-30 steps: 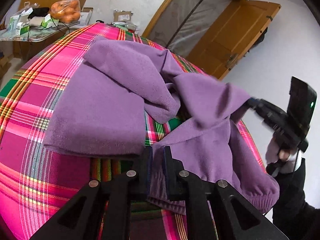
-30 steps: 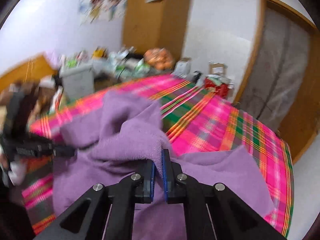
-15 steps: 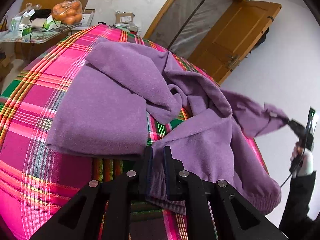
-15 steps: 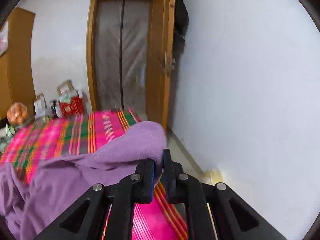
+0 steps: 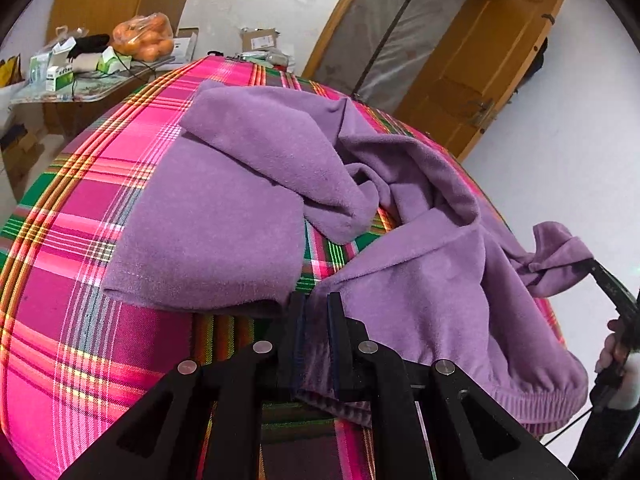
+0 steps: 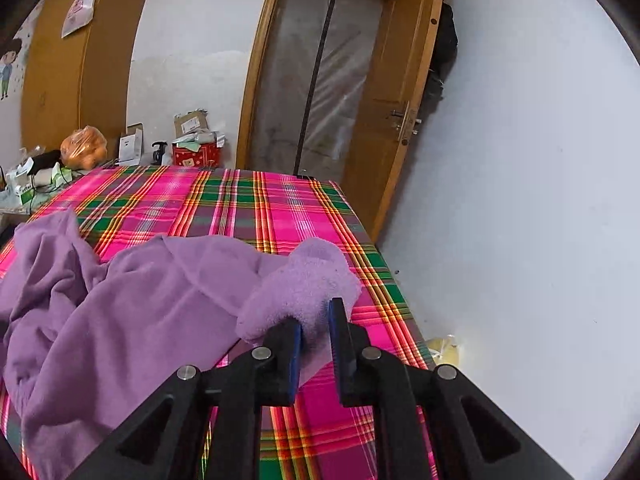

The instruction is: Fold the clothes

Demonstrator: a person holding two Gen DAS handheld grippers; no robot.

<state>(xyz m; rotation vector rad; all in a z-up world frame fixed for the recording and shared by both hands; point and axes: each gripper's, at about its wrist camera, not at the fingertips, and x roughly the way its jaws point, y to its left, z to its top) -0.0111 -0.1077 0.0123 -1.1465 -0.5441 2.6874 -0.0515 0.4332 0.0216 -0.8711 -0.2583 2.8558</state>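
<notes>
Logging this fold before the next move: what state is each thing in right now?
Left gripper: shut on the waistband.
Right gripper: shut on the sleeve end.
Purple sweatshirt: crumpled, not yet folded, one sleeve pulled sideways.
Door: open.
Bag of oranges: closed.

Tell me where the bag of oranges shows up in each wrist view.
Left wrist view: the bag of oranges sits upper left, on the cluttered side table beyond the plaid cloth.
Right wrist view: the bag of oranges is at the far left, mid-height, past the cloth's far corner.
Shared landmark: the open wooden door.
</notes>
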